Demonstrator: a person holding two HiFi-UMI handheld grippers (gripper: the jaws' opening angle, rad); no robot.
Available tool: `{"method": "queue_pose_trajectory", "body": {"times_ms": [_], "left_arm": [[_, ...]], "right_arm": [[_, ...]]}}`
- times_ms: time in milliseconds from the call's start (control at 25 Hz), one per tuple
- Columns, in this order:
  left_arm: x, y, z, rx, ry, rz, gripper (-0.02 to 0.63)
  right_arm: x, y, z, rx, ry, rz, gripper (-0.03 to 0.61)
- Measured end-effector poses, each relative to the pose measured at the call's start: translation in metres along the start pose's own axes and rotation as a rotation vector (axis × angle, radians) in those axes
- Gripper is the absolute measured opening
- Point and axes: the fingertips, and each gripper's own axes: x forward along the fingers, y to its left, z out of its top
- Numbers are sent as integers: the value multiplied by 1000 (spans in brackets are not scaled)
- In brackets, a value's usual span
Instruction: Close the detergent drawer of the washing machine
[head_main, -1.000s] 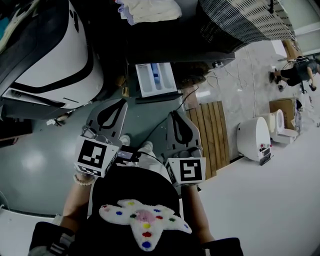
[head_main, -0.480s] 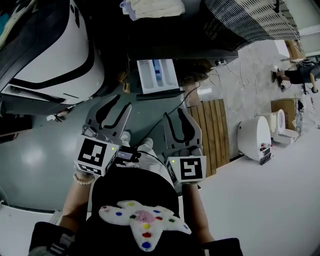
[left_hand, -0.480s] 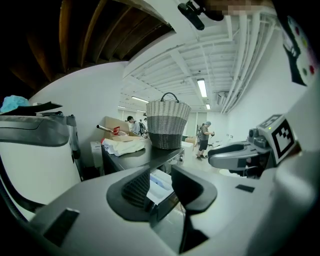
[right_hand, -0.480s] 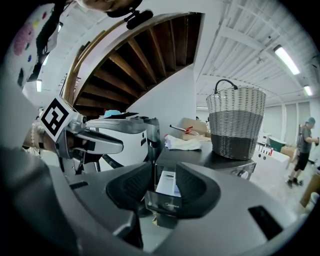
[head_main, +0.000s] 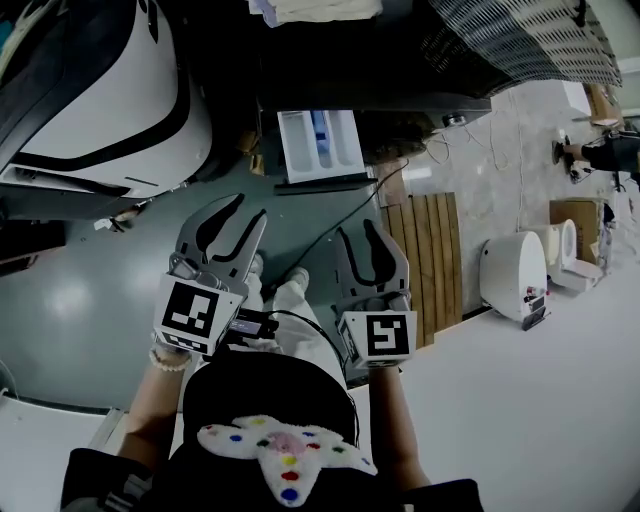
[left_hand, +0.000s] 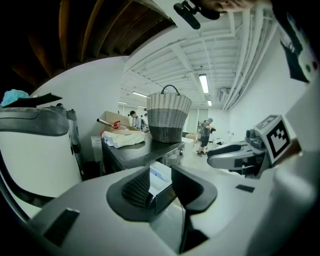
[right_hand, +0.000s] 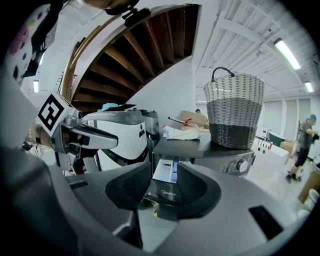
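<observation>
- Grey floor (head_main: 90, 300) under us, and at its far side sits the dark-topped washer (head_main: 380, 85), with a big white machine (head_main: 100, 110) close on its left.
- We've got the drawer (head_main: 320, 145) standing right out of the washer's front at the left end, pointing back at us. It has white compartments with a blue insert down the middle. We can't tell whether there is powder in any of them.
- Up on the washer top a two-tone woven basket (head_main: 520, 40) stands upright, and what's inside we can't see. Left of it lies a heap of pale cloths (head_main: 320, 10).
- On to the left gripper (head_main: 248, 208). Its jaws have just been opening and stand wide apart, with nothing between the pads. Its own view frames the drawer's near corner in the gap, but the drawer is farther off.
- It's the same story on the right gripper (head_main: 362, 232). Its jaws have just been opening, they're spread, and they hold nothing. The drawer's dark front panel lines up straight ahead of it.
- We hold the two grippers side by side, near each other and short of the drawer. A strip of bare floor lies between their tips and the drawer front.
- For edges, the white machine's lower rim runs near the left gripper's outer side. Wooden slats (head_main: 425, 260) lie on the floor just right of the right gripper.
</observation>
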Motion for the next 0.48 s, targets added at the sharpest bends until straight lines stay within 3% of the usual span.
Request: {"method": "queue_pose_trajectory", "body": {"times_ms": [480], "left_arm": [[22, 1, -40, -22, 43, 24, 132]], "right_arm": [[22, -19, -33, -34, 29, 18, 164]]}}
